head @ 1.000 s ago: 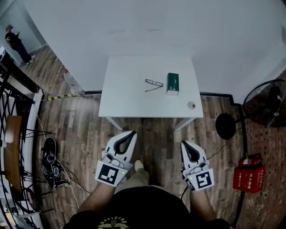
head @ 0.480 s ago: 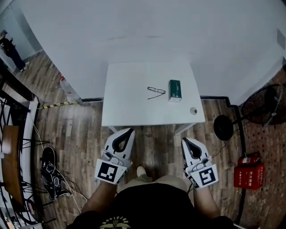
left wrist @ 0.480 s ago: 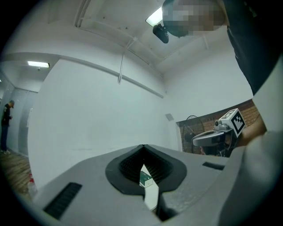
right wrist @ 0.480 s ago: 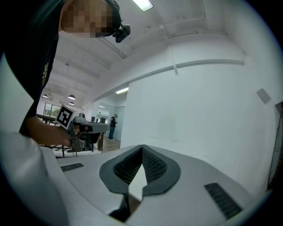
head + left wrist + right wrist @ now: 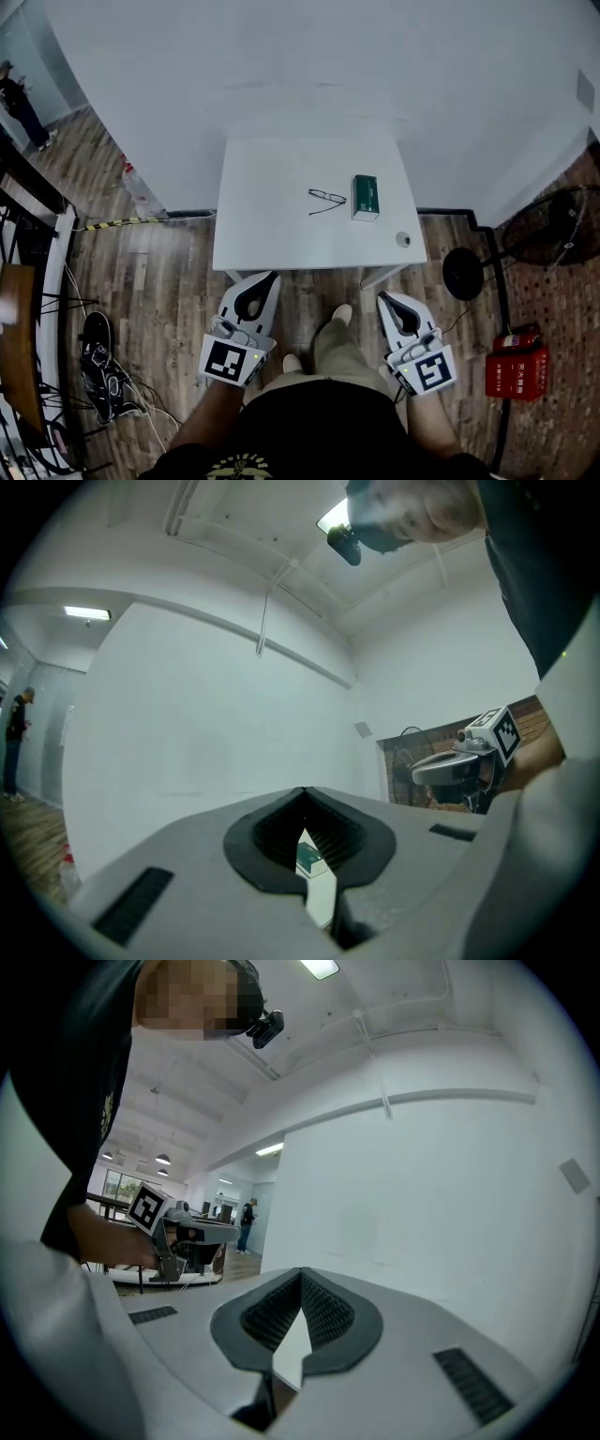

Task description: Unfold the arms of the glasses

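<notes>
Left gripper (image 5: 273, 277), right gripper (image 5: 381, 297): white plastic, jaws together, empty, before white table (image 5: 272, 234); thin black-wire glasses (image 5: 325, 199) atop, likely light, fragile; pinch arm tips.

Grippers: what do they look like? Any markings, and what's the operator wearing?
Left gripper and right gripper match: white tapered shells, black ribbed pads around a teardrop-shaped cutout, each with a cube of black-and-white square markers at the rear. The person wears a black short-sleeved top and beige trousers.
</notes>
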`<state>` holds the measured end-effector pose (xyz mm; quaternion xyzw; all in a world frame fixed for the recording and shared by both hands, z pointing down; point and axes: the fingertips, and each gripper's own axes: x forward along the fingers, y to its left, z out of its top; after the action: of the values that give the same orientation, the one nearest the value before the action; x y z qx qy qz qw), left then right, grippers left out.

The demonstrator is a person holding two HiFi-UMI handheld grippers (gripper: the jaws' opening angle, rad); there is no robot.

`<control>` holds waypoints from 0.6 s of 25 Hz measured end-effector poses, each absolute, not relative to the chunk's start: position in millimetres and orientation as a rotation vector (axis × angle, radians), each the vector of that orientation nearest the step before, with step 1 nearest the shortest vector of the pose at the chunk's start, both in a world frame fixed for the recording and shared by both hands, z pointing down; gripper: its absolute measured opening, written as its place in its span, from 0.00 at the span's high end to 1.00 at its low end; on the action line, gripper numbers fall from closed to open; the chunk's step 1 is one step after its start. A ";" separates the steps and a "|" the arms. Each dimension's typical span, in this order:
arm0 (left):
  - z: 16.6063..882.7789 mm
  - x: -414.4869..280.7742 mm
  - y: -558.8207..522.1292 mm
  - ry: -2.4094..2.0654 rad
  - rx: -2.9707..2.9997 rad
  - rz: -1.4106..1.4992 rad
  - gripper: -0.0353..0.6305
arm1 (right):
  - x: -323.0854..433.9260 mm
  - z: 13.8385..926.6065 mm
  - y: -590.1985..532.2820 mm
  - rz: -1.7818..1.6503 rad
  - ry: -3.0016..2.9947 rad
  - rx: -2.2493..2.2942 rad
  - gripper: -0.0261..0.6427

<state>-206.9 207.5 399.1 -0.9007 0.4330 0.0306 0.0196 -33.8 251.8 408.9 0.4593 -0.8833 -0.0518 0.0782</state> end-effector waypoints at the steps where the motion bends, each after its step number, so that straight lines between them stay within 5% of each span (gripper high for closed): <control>1: 399.6 -207.4 205.8 1.343 -2.793 0.091 0.94 | -34.3 410.2 250.6 -0.156 -2.648 1.368 0.96; 15: 425.1 -173.3 159.6 1.314 -2.852 -0.033 0.94 | -4.7 437.1 202.3 -0.053 -2.646 1.372 0.96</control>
<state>-173.3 159.6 425.1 -0.9082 0.4183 -0.0106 0.0007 -4.7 202.3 437.1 0.4586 -0.8848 -0.0178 0.0801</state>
